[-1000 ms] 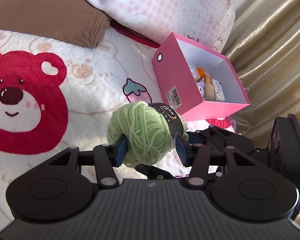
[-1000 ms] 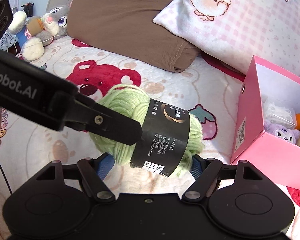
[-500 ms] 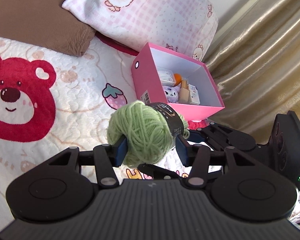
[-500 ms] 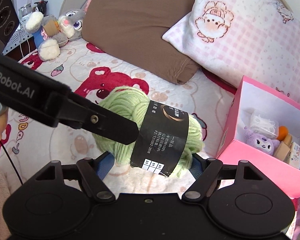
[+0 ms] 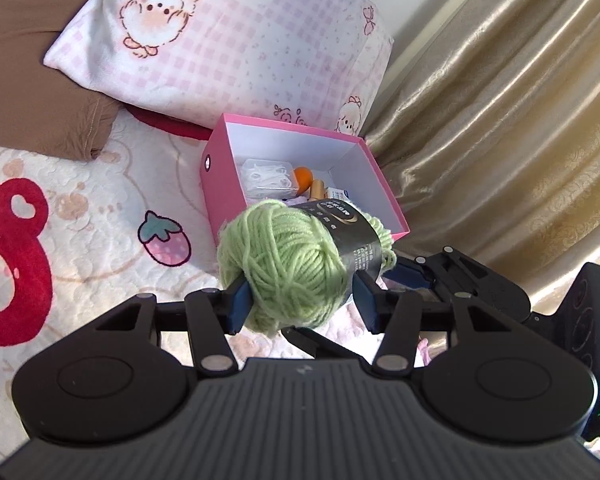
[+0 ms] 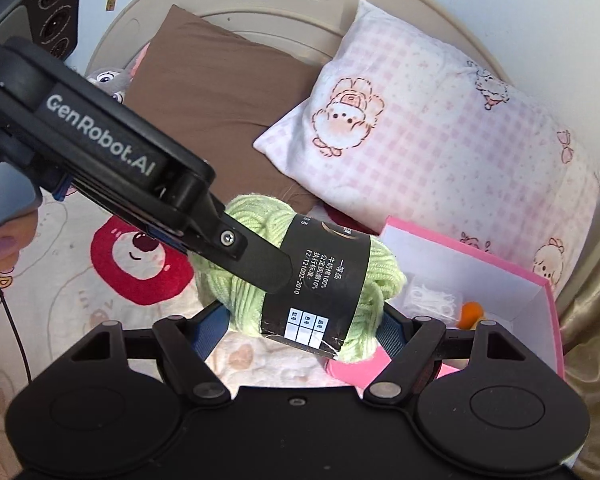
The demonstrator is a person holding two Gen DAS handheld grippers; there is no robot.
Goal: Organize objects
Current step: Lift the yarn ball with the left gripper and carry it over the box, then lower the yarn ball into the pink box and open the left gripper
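A ball of light green yarn (image 5: pixel 288 268) with a black paper band is held in the air between both grippers. My left gripper (image 5: pixel 300 304) is shut on its round end. My right gripper (image 6: pixel 300 328) is shut on it across the band (image 6: pixel 320 280). The yarn hangs just in front of an open pink box (image 5: pixel 220 184) with a white inside. The box also shows in the right wrist view (image 6: pixel 556 328). It holds a clear packet (image 5: pixel 266 172), an orange ball (image 5: pixel 304 176) and small items partly hidden by the yarn.
The box stands on a bed cover printed with red bears (image 6: pixel 140 264) and strawberries (image 5: pixel 164 238). A pink checked pillow (image 5: pixel 236 40) and a brown pillow (image 6: pixel 220 100) lie behind it. A gold curtain (image 5: pixel 500 120) hangs right of the box. A plush rabbit (image 6: pixel 110 78) sits far left.
Both grippers have carried the yarn up and forward toward the pink box. The box now sits directly behind the yarn, and more of its inside shows.
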